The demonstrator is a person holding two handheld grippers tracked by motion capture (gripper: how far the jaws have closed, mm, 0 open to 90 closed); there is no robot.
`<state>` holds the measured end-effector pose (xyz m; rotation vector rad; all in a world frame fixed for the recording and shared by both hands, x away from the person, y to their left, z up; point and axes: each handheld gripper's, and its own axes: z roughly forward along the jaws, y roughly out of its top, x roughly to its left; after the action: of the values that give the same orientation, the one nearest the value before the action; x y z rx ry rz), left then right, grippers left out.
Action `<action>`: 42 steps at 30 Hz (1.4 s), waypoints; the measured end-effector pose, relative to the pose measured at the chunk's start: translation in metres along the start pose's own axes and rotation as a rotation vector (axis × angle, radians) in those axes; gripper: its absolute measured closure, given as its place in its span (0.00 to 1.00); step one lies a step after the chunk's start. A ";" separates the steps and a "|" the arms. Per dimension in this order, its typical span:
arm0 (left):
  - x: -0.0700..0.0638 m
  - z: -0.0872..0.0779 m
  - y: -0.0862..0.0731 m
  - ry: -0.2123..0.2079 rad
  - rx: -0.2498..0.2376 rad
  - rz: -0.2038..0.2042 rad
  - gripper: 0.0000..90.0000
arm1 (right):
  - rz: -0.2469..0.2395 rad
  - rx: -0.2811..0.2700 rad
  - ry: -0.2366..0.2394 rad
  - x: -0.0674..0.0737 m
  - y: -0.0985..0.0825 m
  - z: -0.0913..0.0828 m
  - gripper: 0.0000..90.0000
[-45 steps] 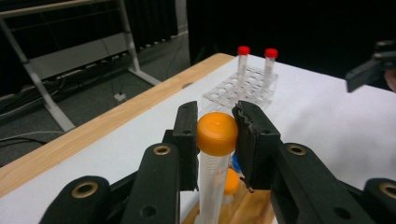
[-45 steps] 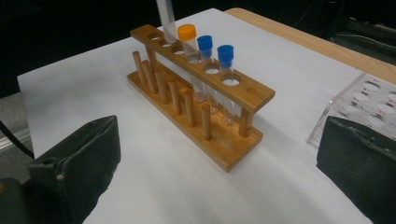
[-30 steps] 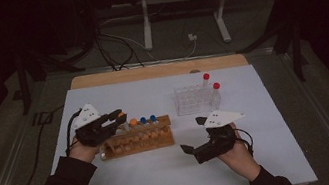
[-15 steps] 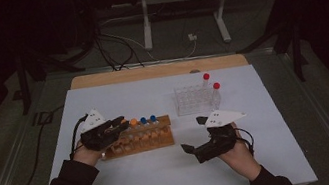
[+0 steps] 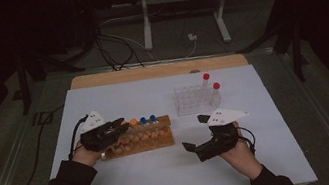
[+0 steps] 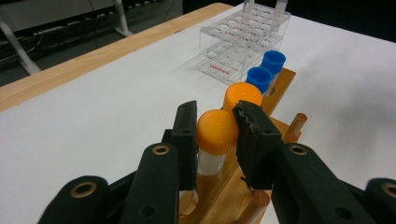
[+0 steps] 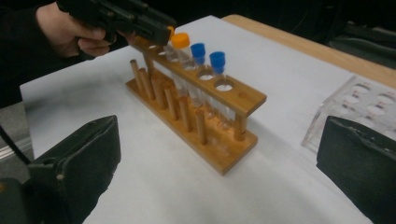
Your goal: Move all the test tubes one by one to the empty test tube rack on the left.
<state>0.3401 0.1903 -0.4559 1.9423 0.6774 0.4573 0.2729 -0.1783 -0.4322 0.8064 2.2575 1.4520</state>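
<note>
An orange-capped tube (image 6: 216, 135) stands upright in the end hole of a wooden rack (image 5: 142, 138), at the rack's left end as seen from above. The left gripper (image 6: 215, 140) is clenched on this tube, its two black jaws pressing on either side of the orange cap. Directly behind it in the same row stand a second orange-capped tube (image 6: 242, 96) and then two blue-capped tubes (image 6: 266, 70). The rack lies toward the left side of the white table surface (image 5: 167, 183), roughly midway between its near and far edges. A clear plastic rack (image 5: 194, 98) sits further back and to the right, holding two red-capped tubes (image 5: 211, 87) at its right end. The right gripper (image 5: 196, 135) hovers near the front right of the surface, well apart from both racks, its jaws spread wide and holding nothing.
</note>
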 end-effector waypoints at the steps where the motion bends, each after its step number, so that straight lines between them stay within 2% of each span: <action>1: 0.000 0.000 0.000 -0.003 0.004 -0.008 0.78 | -0.002 -0.005 -0.007 -0.001 0.000 -0.001 0.00; 2: 0.001 -0.001 0.001 -0.011 0.005 -0.008 0.77 | -0.007 -0.013 -0.013 -0.002 0.000 -0.001 0.00; 5: -0.001 -0.005 0.001 -0.008 0.002 0.000 0.64 | -0.016 -0.032 -0.030 -0.005 0.001 -0.004 0.00; 9: -0.005 -0.015 0.003 -0.003 -0.015 -0.004 0.42 | -0.029 -0.062 -0.041 -0.011 0.004 -0.010 0.00; 12: -0.010 -0.022 0.006 -0.013 -0.011 0.000 0.24 | -0.013 -0.072 -0.055 -0.020 0.007 -0.015 0.00; 16: -0.018 -0.028 0.007 -0.041 -0.007 0.005 0.09 | 0.001 -0.073 -0.105 -0.036 0.007 -0.019 0.00; 18: -0.022 -0.030 0.007 -0.052 -0.005 0.011 0.03 | 0.000 -0.078 -0.153 -0.045 0.006 -0.021 0.00; 20: -0.025 -0.033 0.005 -0.053 -0.012 0.010 0.02 | 0.000 -0.066 -0.194 -0.053 0.005 -0.022 0.00; 24: -0.029 -0.038 -0.001 -0.075 -0.028 -0.002 0.02 | 0.039 -0.040 -0.275 -0.077 -0.001 -0.021 0.00; 26: -0.031 -0.040 -0.003 -0.068 -0.030 -0.002 0.02 | 0.067 -0.036 -0.290 -0.088 -0.005 -0.020 0.00; 30: -0.032 -0.042 -0.005 -0.087 -0.034 -0.007 0.02 | 0.105 -0.009 -0.342 -0.106 -0.012 -0.016 0.00; 32: -0.032 -0.042 -0.006 -0.085 -0.031 -0.006 0.02 | 0.125 -0.007 -0.373 -0.112 -0.016 -0.013 0.05; 36: -0.034 -0.042 -0.007 -0.096 -0.027 -0.003 0.02 | 0.153 0.028 -0.408 -0.126 -0.023 -0.005 0.07; 40: -0.035 -0.042 -0.008 -0.098 -0.023 -0.003 0.02 | 0.175 0.037 -0.449 -0.135 -0.028 0.002 0.20; 42: -0.034 -0.042 -0.007 -0.094 -0.026 -0.002 0.02 | 0.191 0.042 -0.447 -0.140 -0.029 0.005 0.29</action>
<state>0.2874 0.2000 -0.4449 1.9254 0.6102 0.3693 0.3772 -0.2707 -0.4641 1.2488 1.9165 1.1563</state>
